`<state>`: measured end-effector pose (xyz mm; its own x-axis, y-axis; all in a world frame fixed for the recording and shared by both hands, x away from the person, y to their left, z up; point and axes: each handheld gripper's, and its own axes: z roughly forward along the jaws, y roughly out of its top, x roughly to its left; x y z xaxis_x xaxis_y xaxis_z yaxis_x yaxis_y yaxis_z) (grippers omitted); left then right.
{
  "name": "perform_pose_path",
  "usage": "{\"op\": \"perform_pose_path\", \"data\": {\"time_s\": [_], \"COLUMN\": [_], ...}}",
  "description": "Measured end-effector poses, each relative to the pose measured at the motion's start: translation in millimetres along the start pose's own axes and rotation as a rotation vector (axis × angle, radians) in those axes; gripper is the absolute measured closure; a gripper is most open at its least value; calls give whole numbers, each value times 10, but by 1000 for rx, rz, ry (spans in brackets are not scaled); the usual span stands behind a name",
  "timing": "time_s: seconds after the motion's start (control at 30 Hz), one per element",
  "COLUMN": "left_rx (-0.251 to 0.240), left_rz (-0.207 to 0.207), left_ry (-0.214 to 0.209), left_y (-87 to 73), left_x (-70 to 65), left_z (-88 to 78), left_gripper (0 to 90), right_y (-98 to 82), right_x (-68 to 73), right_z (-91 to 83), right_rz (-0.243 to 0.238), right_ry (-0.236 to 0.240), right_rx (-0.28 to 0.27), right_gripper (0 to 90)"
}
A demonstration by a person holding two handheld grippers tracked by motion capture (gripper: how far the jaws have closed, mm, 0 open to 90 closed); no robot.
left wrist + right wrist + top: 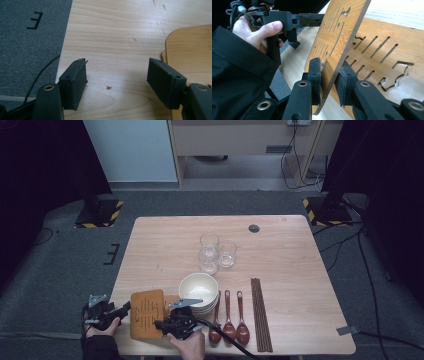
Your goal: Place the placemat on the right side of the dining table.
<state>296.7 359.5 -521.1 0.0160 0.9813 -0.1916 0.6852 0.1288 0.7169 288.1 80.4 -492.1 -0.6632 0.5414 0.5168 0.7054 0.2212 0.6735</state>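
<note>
- We see the right hand-held gripper (330, 82) clamped on the edge of a slotted wooden board (342, 32), lifted and tilted above a second wooden board (382, 40) on the surface (300, 255).
- Our left hand-held gripper (117, 75) hangs released, jaws apart over bare wood at the surface's left edge, beside the boards.

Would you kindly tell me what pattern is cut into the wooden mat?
Rows of narrow slots plus a cut-out shape in the wooden mat; clearest in the right gripper view.
</note>
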Motion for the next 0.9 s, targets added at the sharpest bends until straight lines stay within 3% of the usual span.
{"op": "perform_pose_path", "data": {"time_s": [0.37,0.7,0.9], "left_rx": [-16,-8,-6], "left_rz": [-2,-20,-48], "left_ry": [7,10,23], "left_y": [8,3,-2], "left_x": [5,35,75], "left_z": [-18,-5,-8], "left_gripper": [316,323,332], "right_y": [-2,-15,-20], "right_x": [-20,-26,-9], "right_z": [-21,-32,-38], "right_rz": [34,24,16], "right_ry": [53,65,98], "right_rx": [1,10,7], "right_gripper": [800,851,872]}}
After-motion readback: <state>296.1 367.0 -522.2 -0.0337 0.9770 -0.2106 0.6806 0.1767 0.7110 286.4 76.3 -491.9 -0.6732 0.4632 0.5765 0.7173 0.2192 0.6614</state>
